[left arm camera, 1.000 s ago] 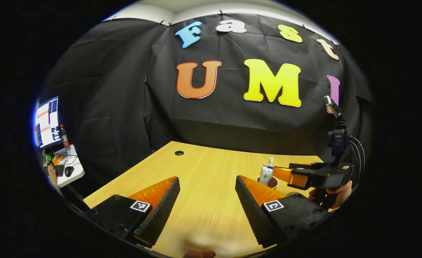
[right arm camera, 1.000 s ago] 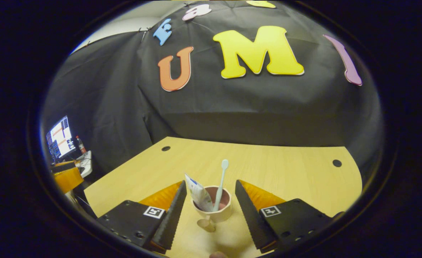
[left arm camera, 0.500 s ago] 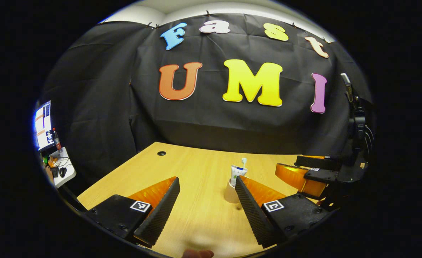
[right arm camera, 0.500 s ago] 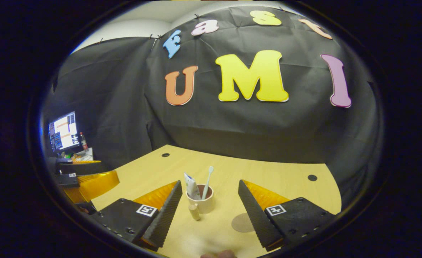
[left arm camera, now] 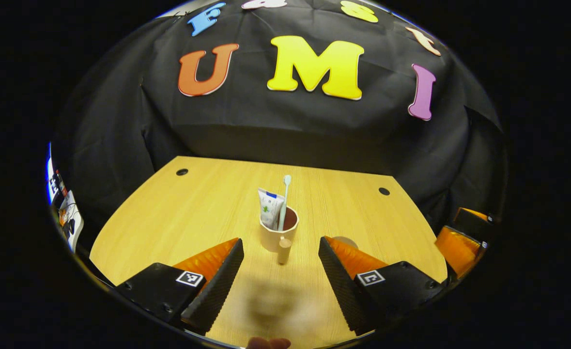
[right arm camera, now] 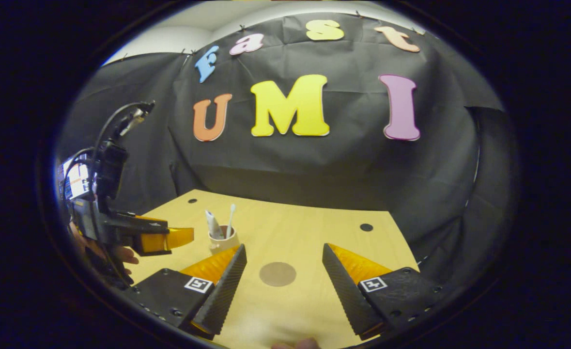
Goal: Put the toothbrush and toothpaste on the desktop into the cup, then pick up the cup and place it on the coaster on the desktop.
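A beige cup (left arm camera: 276, 233) stands upright on the wooden desktop (left arm camera: 193, 208), its handle toward me. In it stand a white toothpaste tube (left arm camera: 270, 208) and a pale toothbrush (left arm camera: 285, 196). My left gripper (left arm camera: 280, 283) is open, and the cup sits just beyond its fingertips, centred in the gap. A round brown coaster (right arm camera: 277, 274) lies flat between the fingers of my open right gripper (right arm camera: 283, 291). From the right gripper view the cup (right arm camera: 222, 240) is left of the coaster, and the left gripper (right arm camera: 181, 236), held by a hand, points at it. The coaster (left arm camera: 346, 240) peeks out behind the left gripper's right finger.
Two dark cable holes (left arm camera: 182, 172) (left arm camera: 384, 191) mark the desktop's far corners. The black cloth wall rises right behind the far edge. A side desk with a lit monitor (right arm camera: 74, 179) stands off to the left. The right gripper (left arm camera: 459, 242) sits at the table's right edge.
The left gripper has swung right and tipped down, so the cup now sits centred before its fingers. The right gripper has drawn away from the cup and turned toward the coaster.
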